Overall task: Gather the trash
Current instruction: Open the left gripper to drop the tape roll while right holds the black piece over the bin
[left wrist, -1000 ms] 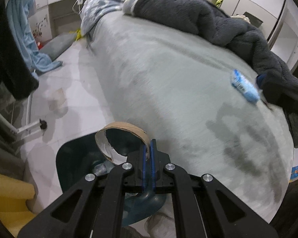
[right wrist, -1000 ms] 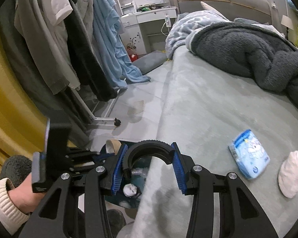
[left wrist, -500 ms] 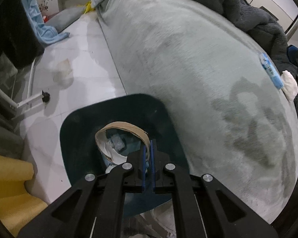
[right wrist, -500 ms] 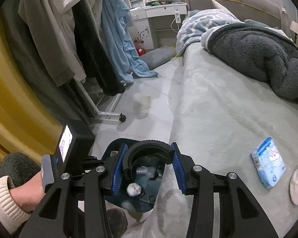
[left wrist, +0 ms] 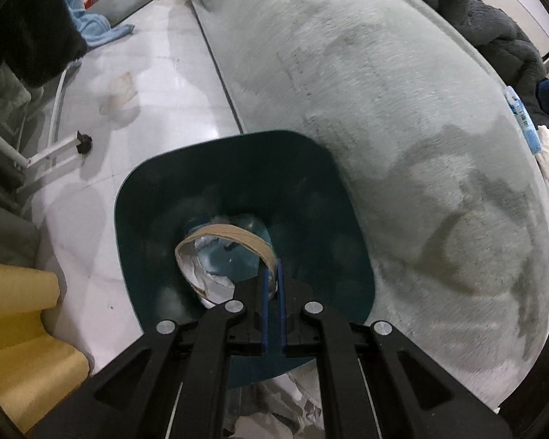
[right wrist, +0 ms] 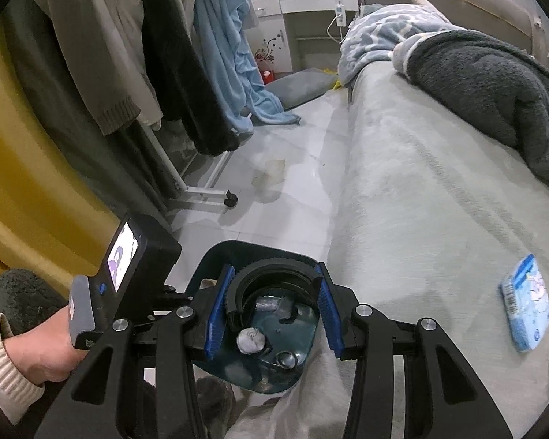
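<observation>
The left gripper (left wrist: pixel 271 285), pressed together on the wall of a cardboard tube (left wrist: pixel 225 256), holds it over the dark bin (left wrist: pixel 238 157), so letting go looks next, while the right gripper (right wrist: pixel 272 314) hangs spread and empty above it.

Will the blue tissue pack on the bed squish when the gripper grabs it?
Probably. The tissue pack looks like a soft plastic wrapper, so it may dent and feel light. It lies flat on the bed, so it shouldn't roll; the glossy wrap might slip.
</observation>
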Demonstrator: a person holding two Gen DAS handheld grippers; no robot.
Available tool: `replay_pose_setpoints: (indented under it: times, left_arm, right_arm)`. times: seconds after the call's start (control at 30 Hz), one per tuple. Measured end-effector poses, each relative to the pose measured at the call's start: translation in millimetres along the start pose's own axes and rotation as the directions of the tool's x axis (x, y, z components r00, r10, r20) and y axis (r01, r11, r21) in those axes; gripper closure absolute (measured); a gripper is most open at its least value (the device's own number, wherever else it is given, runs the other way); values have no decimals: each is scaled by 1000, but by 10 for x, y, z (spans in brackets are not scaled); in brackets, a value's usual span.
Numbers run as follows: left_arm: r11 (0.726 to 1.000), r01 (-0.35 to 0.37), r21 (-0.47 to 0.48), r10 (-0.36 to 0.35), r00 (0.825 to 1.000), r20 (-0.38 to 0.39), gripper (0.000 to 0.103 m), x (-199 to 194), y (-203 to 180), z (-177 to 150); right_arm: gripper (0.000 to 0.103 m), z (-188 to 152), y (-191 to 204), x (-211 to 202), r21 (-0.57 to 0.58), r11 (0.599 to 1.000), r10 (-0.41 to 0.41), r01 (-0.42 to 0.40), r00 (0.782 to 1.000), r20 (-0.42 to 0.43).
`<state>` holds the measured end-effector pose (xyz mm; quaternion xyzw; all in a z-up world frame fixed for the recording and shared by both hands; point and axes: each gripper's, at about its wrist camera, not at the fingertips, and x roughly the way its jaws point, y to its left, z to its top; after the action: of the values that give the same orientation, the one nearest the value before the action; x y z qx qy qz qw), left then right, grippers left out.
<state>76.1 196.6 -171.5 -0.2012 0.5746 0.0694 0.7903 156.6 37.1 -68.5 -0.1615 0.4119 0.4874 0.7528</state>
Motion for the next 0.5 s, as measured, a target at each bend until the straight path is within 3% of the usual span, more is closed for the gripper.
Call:
replay_pose_setpoints:
  times: [0.2,0.33,0.5]
  left_arm:
    - [1000,13,-16,-13,1000,-23,94,21,92,-21]
    - [1000,12,-14,-12,1000,-11,70,-28,175,-50]
    - [1000,4,-15,-4,1000,26,54,-128,327,-64]
  right_arm:
    - [58,1,70,241,-10,1000,5,-5,999,-43]
    - [58,-17,98,454,4,1000,13,-13,997,-74]
    - [58,-60,175,698,-3,1000,14,-14,993,-121]
